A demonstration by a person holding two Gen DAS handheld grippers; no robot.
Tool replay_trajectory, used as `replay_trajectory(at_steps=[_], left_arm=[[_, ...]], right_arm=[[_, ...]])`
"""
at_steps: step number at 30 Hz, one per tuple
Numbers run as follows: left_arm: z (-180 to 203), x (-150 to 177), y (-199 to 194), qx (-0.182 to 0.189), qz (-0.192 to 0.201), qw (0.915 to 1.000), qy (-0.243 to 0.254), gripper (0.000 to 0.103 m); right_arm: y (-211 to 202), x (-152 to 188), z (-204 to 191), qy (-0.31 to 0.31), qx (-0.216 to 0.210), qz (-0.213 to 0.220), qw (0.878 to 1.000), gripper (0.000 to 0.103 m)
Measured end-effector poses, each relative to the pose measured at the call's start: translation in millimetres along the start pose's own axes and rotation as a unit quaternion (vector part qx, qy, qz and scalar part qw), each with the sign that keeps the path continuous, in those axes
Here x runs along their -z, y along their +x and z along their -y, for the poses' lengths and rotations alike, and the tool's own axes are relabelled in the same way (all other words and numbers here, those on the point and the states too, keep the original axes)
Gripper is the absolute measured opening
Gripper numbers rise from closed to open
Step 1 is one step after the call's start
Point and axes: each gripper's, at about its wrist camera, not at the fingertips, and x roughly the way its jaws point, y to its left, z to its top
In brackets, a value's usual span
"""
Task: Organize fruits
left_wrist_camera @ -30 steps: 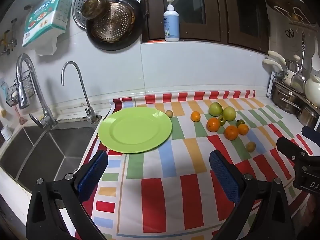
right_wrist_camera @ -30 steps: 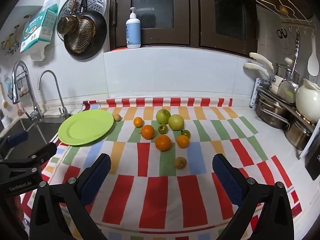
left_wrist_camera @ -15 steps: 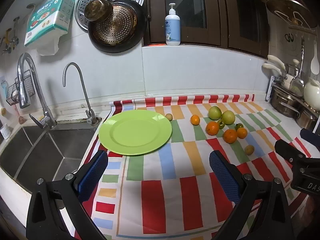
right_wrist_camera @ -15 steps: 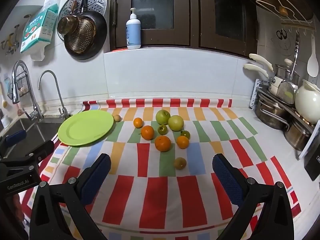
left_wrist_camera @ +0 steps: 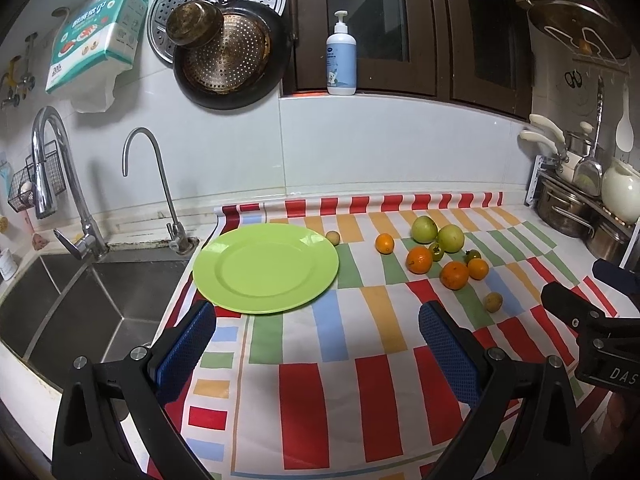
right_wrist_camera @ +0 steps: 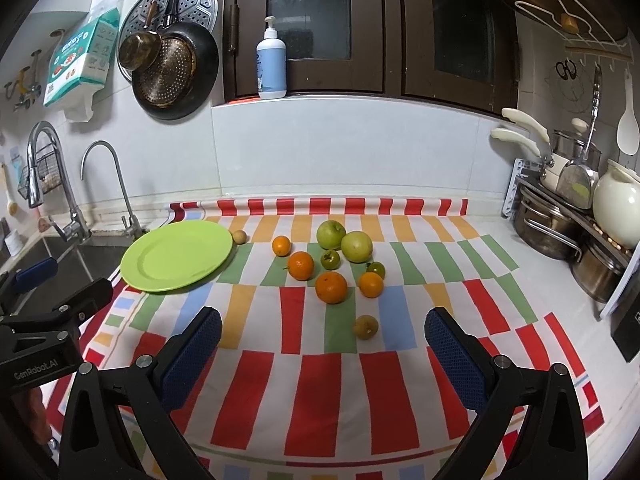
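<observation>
An empty green plate (left_wrist_camera: 266, 266) (right_wrist_camera: 178, 254) lies on the striped cloth beside the sink. To its right lies a cluster of fruit: two green apples (right_wrist_camera: 331, 234) (right_wrist_camera: 356, 246), several oranges such as the largest orange (right_wrist_camera: 331, 287) (left_wrist_camera: 454, 275), two small green tomatoes (right_wrist_camera: 331, 260), and a brown fruit (right_wrist_camera: 365, 326) nearest me. Another small brown fruit (right_wrist_camera: 239, 236) touches the plate's far rim. My left gripper (left_wrist_camera: 316, 340) is open and empty above the cloth in front of the plate. My right gripper (right_wrist_camera: 322, 344) is open and empty in front of the fruit.
A steel sink (left_wrist_camera: 80, 304) with two taps is on the left. Pots, a white jug and utensils (right_wrist_camera: 580, 216) stand on a rack at the right. A soap bottle (right_wrist_camera: 272, 66) stands on the ledge; pans hang on the wall.
The left wrist view has tilted up a little, so the plate and fruit sit slightly lower in frame. The right gripper has barely moved. Both grippers stay open.
</observation>
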Motion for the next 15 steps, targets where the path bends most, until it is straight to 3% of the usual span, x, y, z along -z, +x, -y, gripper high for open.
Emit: replay_trajectory(at_steps=[15], left_arm=[[0.0, -1.6, -0.2, 0.003, 0.007, 1.0, 0.0, 0.103]], right_arm=[[-0.6, -2.2, -2.4, -0.003, -0.001, 0.004, 1.0, 0.102]])
